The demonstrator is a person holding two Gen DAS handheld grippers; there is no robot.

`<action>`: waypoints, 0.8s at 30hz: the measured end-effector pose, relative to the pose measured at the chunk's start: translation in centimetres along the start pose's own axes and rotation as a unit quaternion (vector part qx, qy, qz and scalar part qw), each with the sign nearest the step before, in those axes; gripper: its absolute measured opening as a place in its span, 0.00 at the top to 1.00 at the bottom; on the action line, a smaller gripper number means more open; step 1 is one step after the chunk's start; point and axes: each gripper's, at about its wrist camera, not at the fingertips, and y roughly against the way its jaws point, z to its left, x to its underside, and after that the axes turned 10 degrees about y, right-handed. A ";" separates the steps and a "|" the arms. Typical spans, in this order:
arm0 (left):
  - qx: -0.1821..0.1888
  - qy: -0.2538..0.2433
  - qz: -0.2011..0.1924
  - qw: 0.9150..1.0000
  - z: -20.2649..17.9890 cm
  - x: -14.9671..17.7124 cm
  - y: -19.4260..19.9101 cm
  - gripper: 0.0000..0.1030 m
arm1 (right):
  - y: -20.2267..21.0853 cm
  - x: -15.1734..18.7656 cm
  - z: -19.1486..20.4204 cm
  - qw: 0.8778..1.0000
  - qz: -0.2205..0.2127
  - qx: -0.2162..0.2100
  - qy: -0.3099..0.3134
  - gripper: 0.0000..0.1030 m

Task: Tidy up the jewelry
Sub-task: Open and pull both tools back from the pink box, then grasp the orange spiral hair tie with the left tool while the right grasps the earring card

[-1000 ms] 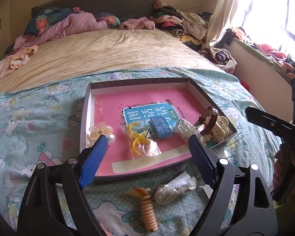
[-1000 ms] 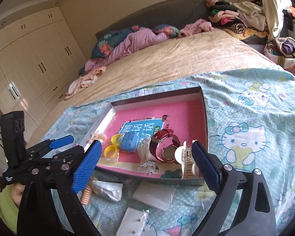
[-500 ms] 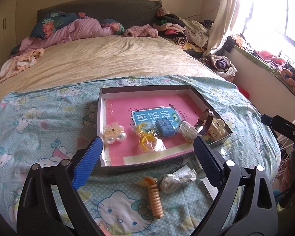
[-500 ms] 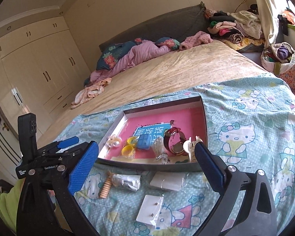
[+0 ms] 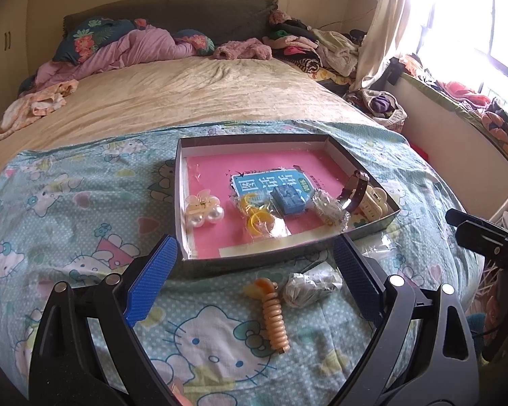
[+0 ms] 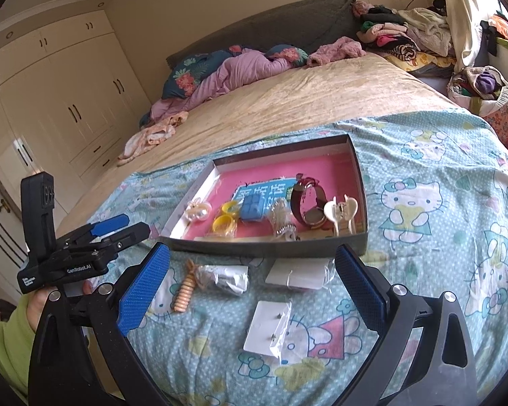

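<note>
My left gripper [image 5: 254, 280] stands spread wide with nothing between its pads; its jaws have just been opening, and they frame the near wall of the box [image 5: 254, 264] in the middle of the left wrist view. My right gripper [image 6: 254, 287] is spread wide and empty too.

The pieces not yet in the box lie on the patterned sheet [image 5: 67, 237] in front of that near wall. The beige spiral hair tie [image 5: 274, 314] sits at lower centre of the left wrist view, right between my left jaws and a little toward the lens; its long axis runs almost straight up and down the frame, so it points along my fingers rather than across them, and I judge the left pads would close across its narrow width. Just to its right, touching or nearly so, is a crinkled clear packet [image 5: 311, 286].

In the right wrist view the same hair tie [image 6: 185, 291] lies at lower left, just beside my left pad and outside the gap, tilted; the packet [image 6: 223, 277] is right of it. Two white cards [image 6: 296, 272] and [image 6: 267, 331] in clear sleeves sit centred between the right jaws, one just below the box wall, one nearer the lens.

So I judge the left hand is the better placed for the hair tie, the right for the cards; the box, already holding a watch [image 6: 308, 203] and clips, lies just beyond both.
</note>
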 end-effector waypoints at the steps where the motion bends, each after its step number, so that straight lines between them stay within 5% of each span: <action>1: 0.000 -0.001 0.001 1.000 0.0 0.2 0.0 0.16 | -0.1 0.2 0.3 1.000 0.004 0.001 0.004 0.05; 24: -0.006 -0.020 0.055 0.998 0.9 4.1 -1.8 0.16 | -6.9 5.6 2.6 0.984 0.154 0.064 0.062 0.11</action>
